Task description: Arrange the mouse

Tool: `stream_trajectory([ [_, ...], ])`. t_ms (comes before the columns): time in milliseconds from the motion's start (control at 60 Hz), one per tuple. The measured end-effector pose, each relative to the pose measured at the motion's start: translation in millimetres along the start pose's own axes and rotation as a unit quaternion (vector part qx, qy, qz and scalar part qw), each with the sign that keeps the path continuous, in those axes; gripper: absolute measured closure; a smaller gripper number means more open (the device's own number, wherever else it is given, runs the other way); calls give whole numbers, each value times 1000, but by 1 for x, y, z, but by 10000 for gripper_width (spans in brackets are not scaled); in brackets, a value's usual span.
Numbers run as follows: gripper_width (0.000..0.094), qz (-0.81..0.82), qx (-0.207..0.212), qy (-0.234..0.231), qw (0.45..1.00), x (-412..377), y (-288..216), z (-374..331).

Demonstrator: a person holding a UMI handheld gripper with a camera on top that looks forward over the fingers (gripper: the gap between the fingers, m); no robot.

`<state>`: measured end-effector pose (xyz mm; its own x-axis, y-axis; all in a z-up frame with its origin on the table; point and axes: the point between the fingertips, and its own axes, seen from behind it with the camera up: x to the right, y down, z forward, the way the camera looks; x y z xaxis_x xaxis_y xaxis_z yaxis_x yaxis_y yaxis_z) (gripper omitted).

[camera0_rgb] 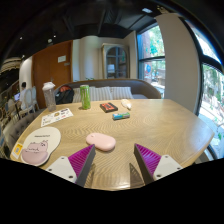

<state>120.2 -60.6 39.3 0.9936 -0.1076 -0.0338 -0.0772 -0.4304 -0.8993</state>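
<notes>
A spread tool [113,165] is hovering over a round wooden desk [165,125], gripping nothing; a pink oval computer mouse [100,141] is lying at eleven o'clock, just beyond its purple fingertips [82,159].

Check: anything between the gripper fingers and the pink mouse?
Nothing. In the gripper view, only bare wooden table separates the open gripper from the pink mouse, which sits just ahead of the left finger's pad.

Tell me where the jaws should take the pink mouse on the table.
Grip the pink mouse across its narrow middle, coming straight ahead and down. It lies flat on the wooden table, long axis sideways, just beyond the open gripper, slightly toward its left finger, so probably rotate first.
</notes>
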Motion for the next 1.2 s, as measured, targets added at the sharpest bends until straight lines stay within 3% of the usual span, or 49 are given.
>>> stream_trajectory([
  [267,129,-13,-34,-47,998,-5,7,54],
  [450,135,-23,-58,-53,997,-14,21,70],
  [583,139,-43,-54,-53,996,-16,15,83],
  [867,163,-34,-100,-50,993,-14,2,118],
  [950,251,-28,-111,-40,993,-10,-2,130],
  [1033,428,-12,-113,-19,993,-1,-7,139],
  [1200,460,6,-114,6,993,2,-7,140],
])
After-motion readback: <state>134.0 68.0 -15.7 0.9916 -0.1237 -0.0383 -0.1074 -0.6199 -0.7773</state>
